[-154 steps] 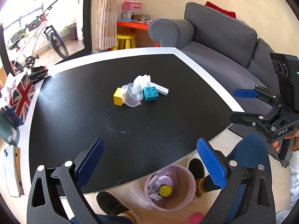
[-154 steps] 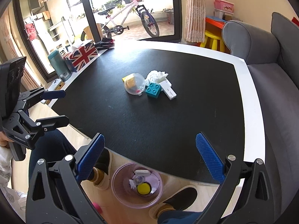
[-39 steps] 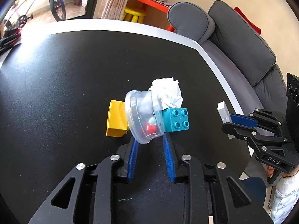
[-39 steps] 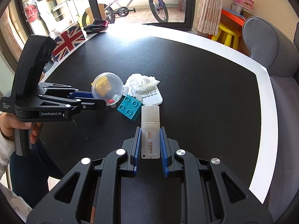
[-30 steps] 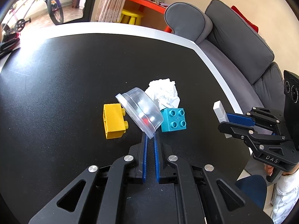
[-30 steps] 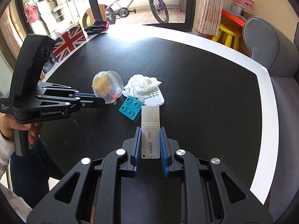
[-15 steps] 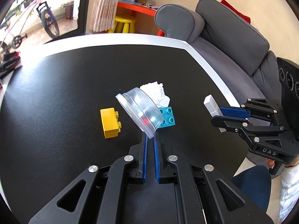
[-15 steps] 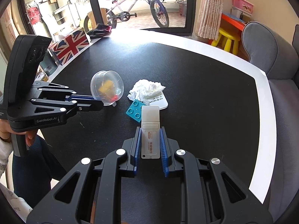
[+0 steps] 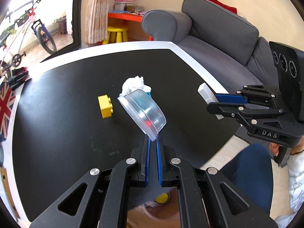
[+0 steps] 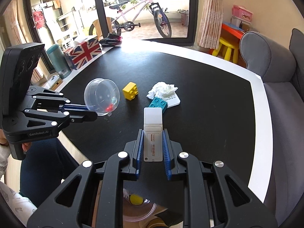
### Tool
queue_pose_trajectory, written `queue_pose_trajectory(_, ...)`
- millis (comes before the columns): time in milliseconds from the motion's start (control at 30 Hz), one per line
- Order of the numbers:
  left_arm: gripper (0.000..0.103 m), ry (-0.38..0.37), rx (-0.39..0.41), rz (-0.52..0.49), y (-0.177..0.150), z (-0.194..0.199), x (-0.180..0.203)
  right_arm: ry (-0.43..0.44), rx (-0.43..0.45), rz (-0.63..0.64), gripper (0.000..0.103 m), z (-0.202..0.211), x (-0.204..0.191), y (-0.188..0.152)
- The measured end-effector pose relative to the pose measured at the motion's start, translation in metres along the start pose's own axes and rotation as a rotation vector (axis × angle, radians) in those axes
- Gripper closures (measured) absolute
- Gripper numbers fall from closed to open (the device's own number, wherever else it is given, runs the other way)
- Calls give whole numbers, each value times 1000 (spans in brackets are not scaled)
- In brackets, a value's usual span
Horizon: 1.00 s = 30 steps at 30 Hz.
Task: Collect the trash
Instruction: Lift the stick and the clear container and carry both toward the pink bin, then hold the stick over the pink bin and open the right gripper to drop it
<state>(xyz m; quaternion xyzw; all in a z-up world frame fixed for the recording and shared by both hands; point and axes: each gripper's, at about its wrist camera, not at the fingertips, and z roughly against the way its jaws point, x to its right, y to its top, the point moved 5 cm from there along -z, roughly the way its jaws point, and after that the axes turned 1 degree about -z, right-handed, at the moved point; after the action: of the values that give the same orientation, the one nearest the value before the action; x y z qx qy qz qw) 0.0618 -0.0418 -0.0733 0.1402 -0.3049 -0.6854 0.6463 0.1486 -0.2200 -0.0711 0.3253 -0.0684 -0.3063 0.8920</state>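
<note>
Black, white-edged table (image 9: 57,123) fills mid-frame. Left gripper (image 9: 152,142) pinches the rim of a clear plastic cup (image 9: 144,110) held above it; right gripper (image 10: 153,146) clamps a white stick (image 10: 153,125). Beyond lie a yellow brick (image 10: 130,90), teal brick (image 10: 158,102), crumpled tissue (image 10: 163,89); grey sofa (image 9: 218,38) upper right.

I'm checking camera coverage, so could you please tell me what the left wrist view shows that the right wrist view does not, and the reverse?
Only the left wrist view shows the red cushion on the sofa. Only the right wrist view shows the teal block unobstructed, the white card and the green bottle. Both show the left gripper shut on the clear cup, the right gripper shut on the white stick, the yellow block, the crumpled tissue and the black table.
</note>
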Motion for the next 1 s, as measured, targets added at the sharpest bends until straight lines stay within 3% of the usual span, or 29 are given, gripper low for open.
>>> queue_pose_trajectory(567,97,-22,-4,-52,-65,33,47,20,-8,-3,84,44,-42,-74)
queue_pose_trajectory(1000,97,-39,-50,-43,-117,20,60,62,-100,-18,84,20,-65,-133)
